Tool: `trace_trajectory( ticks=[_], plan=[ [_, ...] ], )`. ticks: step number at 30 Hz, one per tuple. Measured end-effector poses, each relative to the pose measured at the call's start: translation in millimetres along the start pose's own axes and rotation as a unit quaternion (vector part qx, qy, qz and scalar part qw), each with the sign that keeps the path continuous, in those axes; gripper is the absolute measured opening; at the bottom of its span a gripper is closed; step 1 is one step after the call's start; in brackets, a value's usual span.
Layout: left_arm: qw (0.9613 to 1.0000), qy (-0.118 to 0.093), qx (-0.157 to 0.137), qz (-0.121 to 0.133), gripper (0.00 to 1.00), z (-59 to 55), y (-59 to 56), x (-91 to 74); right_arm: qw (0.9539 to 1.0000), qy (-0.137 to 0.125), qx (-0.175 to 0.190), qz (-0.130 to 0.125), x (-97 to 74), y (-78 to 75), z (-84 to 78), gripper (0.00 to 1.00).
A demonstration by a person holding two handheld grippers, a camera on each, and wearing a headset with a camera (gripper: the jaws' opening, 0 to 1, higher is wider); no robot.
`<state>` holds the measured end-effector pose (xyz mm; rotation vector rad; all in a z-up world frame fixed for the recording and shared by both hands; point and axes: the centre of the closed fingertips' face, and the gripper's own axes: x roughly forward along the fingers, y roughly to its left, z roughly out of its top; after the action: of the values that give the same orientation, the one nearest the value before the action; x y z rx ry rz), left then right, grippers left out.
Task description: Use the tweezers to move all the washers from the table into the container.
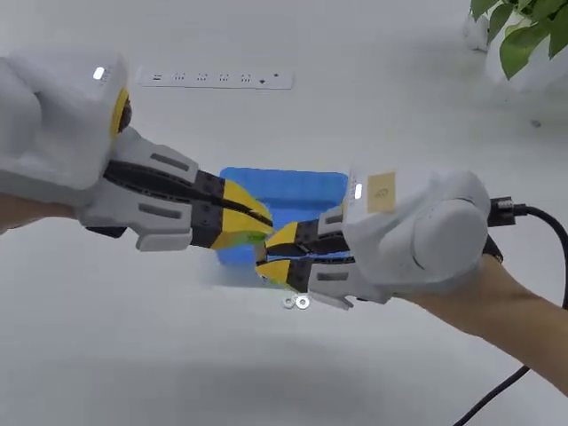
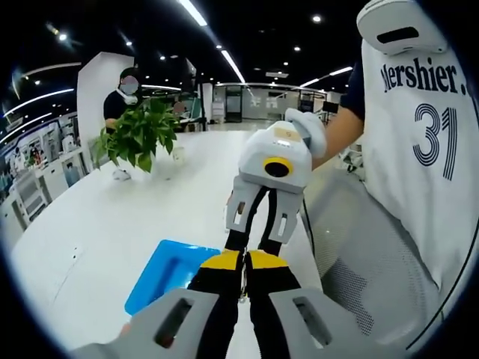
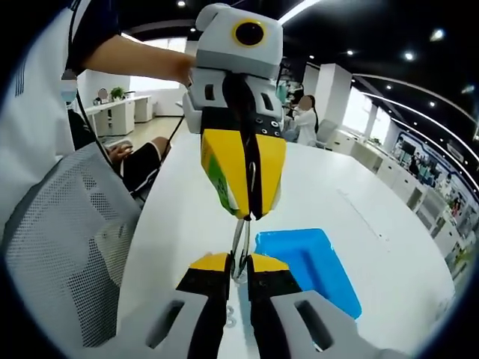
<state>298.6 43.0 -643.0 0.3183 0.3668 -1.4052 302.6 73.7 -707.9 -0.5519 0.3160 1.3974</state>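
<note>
Since two washers (image 1: 303, 303) lie side by side on the table (image 1: 133, 355), just in front of the near edge of the blue container (image 1: 284, 188) and close under the right gripper (image 1: 271, 254), the job looks barely begun: none of the blue floor that shows holds a washer, though the grippers hide part of it. The left gripper (image 1: 263, 222) meets it nose to nose above that edge, and in the right gripper view the thin tweezers (image 3: 239, 243) run from the left gripper's pressed-together jaws into the right gripper's own, drawn in on them too, so both seem to pinch the tool. Left to do, I judge: settle the tweezers in one grip, then lift each washer into the container. The table is plain white and smooth, with a power strip (image 1: 217, 80) towards the far side and a leafy plant (image 1: 524, 35) at the far corner. Around it is an open office with strip lights on a dark ceiling, a mesh chair (image 3: 67, 247), and other people further off.
</note>
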Motion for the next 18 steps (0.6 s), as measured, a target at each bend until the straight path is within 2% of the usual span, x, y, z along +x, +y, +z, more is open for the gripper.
trace_trajectory(
  ticks=[5, 10, 15, 18],
  plan=[
    [0.9998, -0.002, 0.018, 0.002, 0.05, 9.6, 9.8, -0.1, 0.9999, -0.002, -0.006, -0.014, -4.3, -14.1, 5.1, 0.10],
    [0.9996, -0.006, 0.029, 0.005, 0.05, 15.1, 25.0, 2.7, 0.9996, -0.002, -0.006, -0.026, -6.0, -32.3, 4.8, 0.10],
    [0.9994, -0.004, 0.033, 0.007, 0.05, 10.3, 40.5, 10.1, 0.9995, 0.009, -0.010, -0.029, 0.3, -48.5, -3.1, 0.10],
    [0.9993, 0.004, 0.036, 0.006, 0.05, 2.8, 47.8, 14.4, 0.9995, 0.016, -0.011, -0.025, 7.3, -54.0, -10.7, 0.10]
  ],
)
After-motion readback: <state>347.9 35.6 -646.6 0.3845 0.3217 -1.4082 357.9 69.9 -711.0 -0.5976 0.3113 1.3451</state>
